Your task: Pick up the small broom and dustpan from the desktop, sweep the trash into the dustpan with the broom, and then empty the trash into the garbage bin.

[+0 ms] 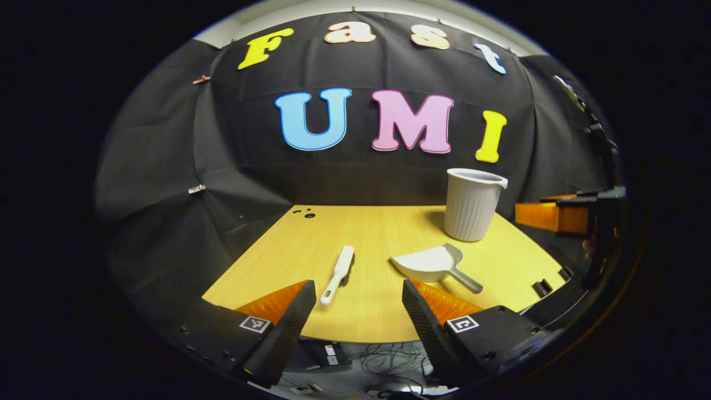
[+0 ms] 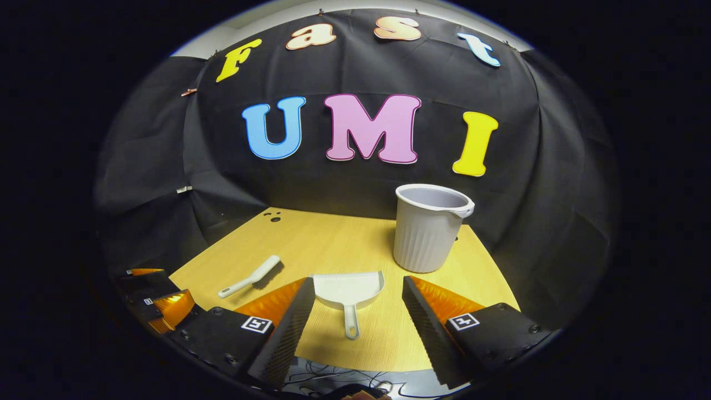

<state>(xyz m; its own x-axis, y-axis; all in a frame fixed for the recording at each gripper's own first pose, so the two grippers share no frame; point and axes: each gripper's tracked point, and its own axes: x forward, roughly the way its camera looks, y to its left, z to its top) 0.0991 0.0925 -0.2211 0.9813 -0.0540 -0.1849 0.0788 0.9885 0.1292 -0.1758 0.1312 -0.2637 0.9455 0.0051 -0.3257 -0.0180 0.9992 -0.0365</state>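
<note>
Right gripper view: garbage bin (image 2: 427,233) upright (interior bare).

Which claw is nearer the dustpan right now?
Right. The right claw sits open with the dustpan between its fingers, handle toward it. The left claw lines up with the broom; the dustpan lies off to its right.

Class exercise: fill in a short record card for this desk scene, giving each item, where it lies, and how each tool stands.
broom: flat on the desk, left of the dustpan, untouched
dustpan: flat on the desk, handle towards the near edge
garbage bin: upright behind the dustpan, near the wall
desk: wooden top
trash: none that I can make out
left tool: open, before the broom
right tool: open, before the dustpan handle
</note>
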